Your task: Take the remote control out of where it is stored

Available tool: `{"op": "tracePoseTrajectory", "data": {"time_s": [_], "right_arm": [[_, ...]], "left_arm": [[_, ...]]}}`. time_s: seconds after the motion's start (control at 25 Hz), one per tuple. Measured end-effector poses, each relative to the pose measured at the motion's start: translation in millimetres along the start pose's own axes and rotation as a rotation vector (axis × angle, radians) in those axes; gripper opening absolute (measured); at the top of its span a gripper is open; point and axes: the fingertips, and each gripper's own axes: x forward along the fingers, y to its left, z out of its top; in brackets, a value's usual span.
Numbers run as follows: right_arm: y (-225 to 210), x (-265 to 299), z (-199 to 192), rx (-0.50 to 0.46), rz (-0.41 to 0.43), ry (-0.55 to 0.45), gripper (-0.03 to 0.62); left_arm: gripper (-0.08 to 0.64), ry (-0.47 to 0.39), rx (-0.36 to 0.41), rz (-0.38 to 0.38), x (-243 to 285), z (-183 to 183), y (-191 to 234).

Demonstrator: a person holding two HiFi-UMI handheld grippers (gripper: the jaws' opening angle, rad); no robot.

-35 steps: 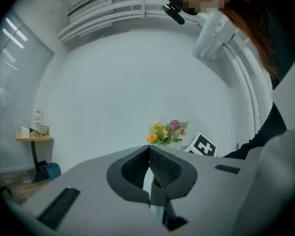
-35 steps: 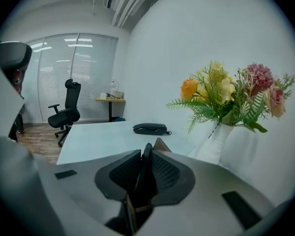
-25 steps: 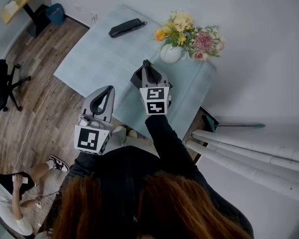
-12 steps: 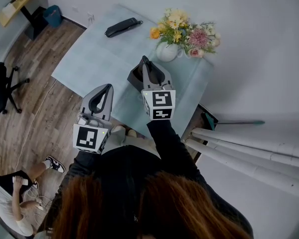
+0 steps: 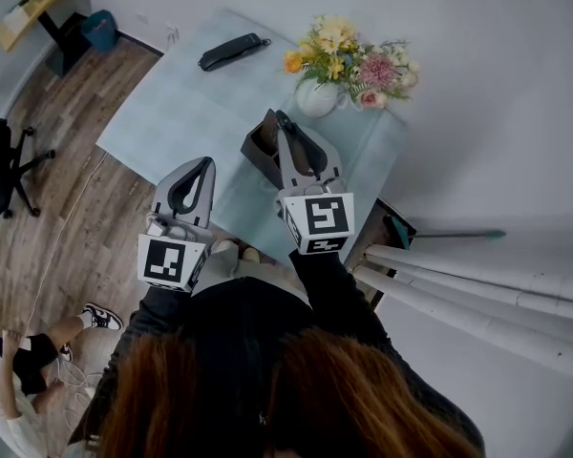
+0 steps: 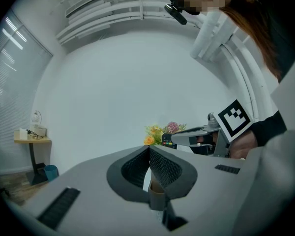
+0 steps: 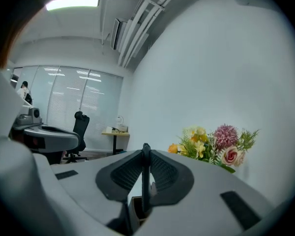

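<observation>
My right gripper [image 5: 282,122] hangs above a dark open box [image 5: 259,147] on the pale blue table [image 5: 172,113]. It is shut on the remote control [image 7: 145,178], a thin black slab seen edge-on between the pads. In the left gripper view the remote control [image 6: 167,141] shows coloured buttons at the tip of the right gripper [image 6: 187,137]. The box [image 7: 135,206] lies just below the jaws. My left gripper [image 5: 199,168] stays at the table's near edge, left of the box, with its jaws shut and nothing between them [image 6: 148,149].
A vase of flowers [image 5: 349,60] stands behind the box at the table's far right. A long black object [image 5: 231,52] lies at the far side. White rolls [image 5: 477,299] lean at the right. An office chair [image 5: 0,165] and a seated person [image 5: 19,389] are on the wooden floor at the left.
My right gripper has risen from the box towards the head camera with the remote control in it. The left gripper has kept its place.
</observation>
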Motion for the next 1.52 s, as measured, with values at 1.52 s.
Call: {"op": "tracePoseTrajectory", "data": {"time_s": [1.52], "right_arm": [[50.3, -100.6, -103.5, 0.092, 0.160, 0.173, 0.061]], "left_arm": [[0.005, 0.006, 0.025, 0.007, -11.5, -0.4, -5.8]]}}
